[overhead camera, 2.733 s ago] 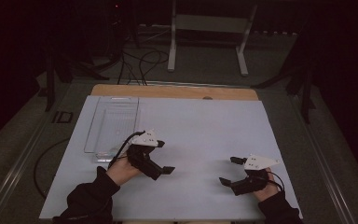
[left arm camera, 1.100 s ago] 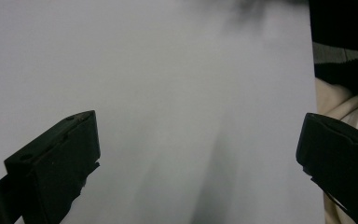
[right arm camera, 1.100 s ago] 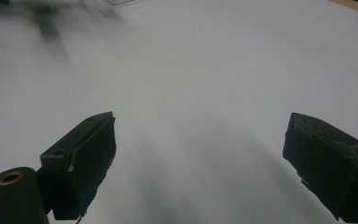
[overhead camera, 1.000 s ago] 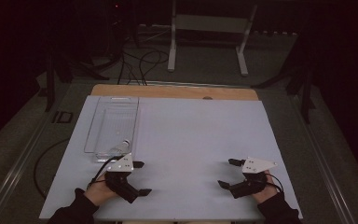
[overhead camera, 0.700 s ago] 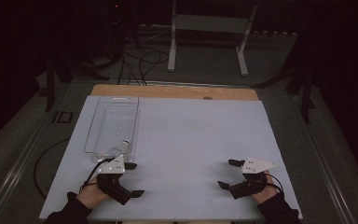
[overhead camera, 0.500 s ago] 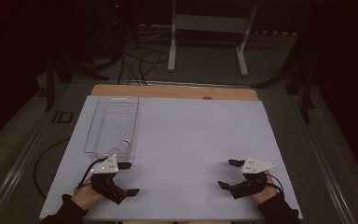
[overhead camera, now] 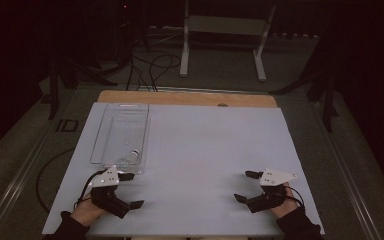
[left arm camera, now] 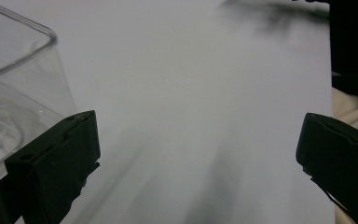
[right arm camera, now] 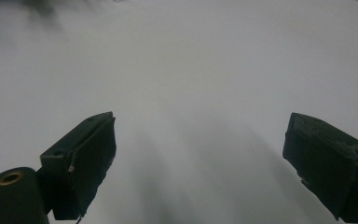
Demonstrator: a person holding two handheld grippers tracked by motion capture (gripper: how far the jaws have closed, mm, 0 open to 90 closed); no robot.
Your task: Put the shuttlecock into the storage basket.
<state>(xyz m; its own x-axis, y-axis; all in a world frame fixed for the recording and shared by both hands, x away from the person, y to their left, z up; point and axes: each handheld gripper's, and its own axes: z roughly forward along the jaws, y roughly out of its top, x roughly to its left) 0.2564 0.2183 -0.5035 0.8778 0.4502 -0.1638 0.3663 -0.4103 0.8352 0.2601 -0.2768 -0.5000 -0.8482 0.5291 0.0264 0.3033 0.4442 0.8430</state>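
While no writing or label can be read anywhere on it, the clear plastic tray is the thing nearest the grippers: it lies on the left half of the white table sheet, its long side running from near to far, with something small and pale resting inside at its near end, too faint to name. In the left gripper view a rounded corner of the tray rises just beside the gripper's left jaw, and a faint grid pattern shows through its wall.

The left gripper sits at the near left of the sheet, just in front of the tray's near edge, apart from it as far as the high view shows. Its jaws stand wide apart with nothing between them but bare sheet. A hand holds it from the near edge, and a black cable loops off to the left.

The right gripper rests at the near right of the sheet, well apart from the tray. Its jaws are also spread wide and hold nothing; the right gripper view shows plain white surface between them.

Beyond the sheet's far edge a strip of wooden tabletop shows. Farther off, on the dark floor, stand a pale metal frame and loose cables.
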